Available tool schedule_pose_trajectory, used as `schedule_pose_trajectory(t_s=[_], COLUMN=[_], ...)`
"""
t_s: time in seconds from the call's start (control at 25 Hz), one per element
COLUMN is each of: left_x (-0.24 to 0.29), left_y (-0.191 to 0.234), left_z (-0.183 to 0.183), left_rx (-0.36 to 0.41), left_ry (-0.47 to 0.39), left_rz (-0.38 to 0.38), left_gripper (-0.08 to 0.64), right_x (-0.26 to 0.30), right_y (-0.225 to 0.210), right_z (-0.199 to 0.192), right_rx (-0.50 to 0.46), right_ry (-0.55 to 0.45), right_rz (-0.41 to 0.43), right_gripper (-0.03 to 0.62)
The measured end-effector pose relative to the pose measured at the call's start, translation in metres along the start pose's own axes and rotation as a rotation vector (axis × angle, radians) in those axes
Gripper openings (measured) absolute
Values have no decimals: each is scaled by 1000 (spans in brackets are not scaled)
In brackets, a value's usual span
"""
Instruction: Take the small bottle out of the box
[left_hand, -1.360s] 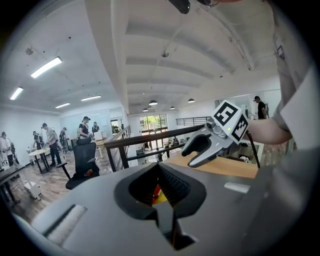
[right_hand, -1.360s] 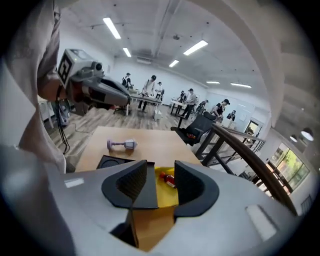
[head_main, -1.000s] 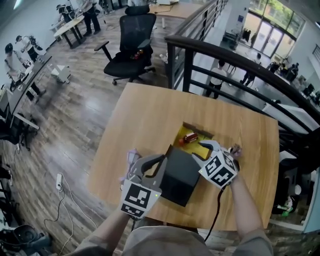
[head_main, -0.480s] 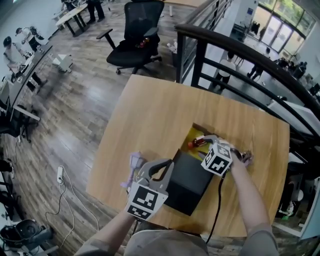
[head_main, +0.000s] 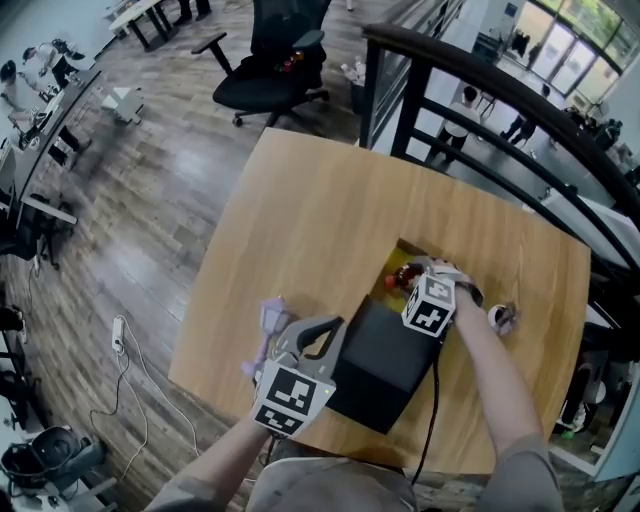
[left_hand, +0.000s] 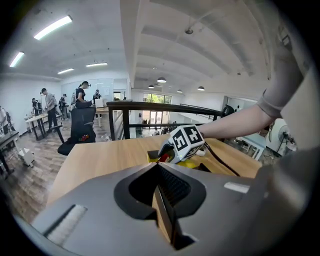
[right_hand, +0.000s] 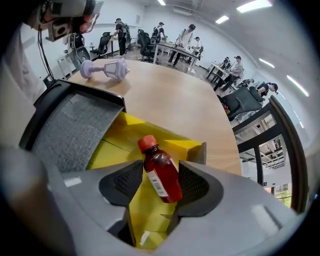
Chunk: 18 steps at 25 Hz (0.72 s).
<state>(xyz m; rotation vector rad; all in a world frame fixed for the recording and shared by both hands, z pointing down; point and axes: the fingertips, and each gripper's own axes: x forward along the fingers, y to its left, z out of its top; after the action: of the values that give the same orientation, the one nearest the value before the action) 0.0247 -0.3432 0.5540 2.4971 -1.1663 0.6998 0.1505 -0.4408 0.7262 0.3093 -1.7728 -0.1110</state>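
An open box (head_main: 396, 256) with a yellow inside stands on the wooden table, its black lid (head_main: 385, 360) folded back toward me. A small red bottle (right_hand: 161, 174) with an orange cap lies inside on the yellow floor (right_hand: 125, 135) and peeks out beside the marker cube (head_main: 403, 275). My right gripper (right_hand: 161, 184) points steeply down into the box (head_main: 415, 282). Its jaws have just been opening; the bottle lies between them, unpressed. My left gripper (head_main: 322, 335) is shut on the lid's thin edge (left_hand: 162, 220).
A pale purple dumbbell-shaped object (head_main: 270, 325) lies on the table left of the lid, also in the right gripper view (right_hand: 102, 69). A small ring-like object (head_main: 500, 318) sits right of the box. A black railing (head_main: 480, 75) runs past the table's far side.
My right gripper has come down from above the lid into the box and now straddles the bottle. The left gripper has sunk slightly and keeps hold of the lid.
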Motion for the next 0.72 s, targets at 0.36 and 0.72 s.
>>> schedule_pose_trajectory(t_s=[0.36, 0.72], left_x=[1, -8], left_y=[6, 10], left_z=[-4, -4], left_rx=[-30, -15], left_ry=[12, -12], left_rz=[-14, -7], left_gripper=[2, 2], right_x=[18, 1], right_y=[-16, -6], right_z=[-7, -4], right_rx=[-38, 172], right_ry=[55, -8], right_rz=[-25, -64], right_gripper=[219, 213])
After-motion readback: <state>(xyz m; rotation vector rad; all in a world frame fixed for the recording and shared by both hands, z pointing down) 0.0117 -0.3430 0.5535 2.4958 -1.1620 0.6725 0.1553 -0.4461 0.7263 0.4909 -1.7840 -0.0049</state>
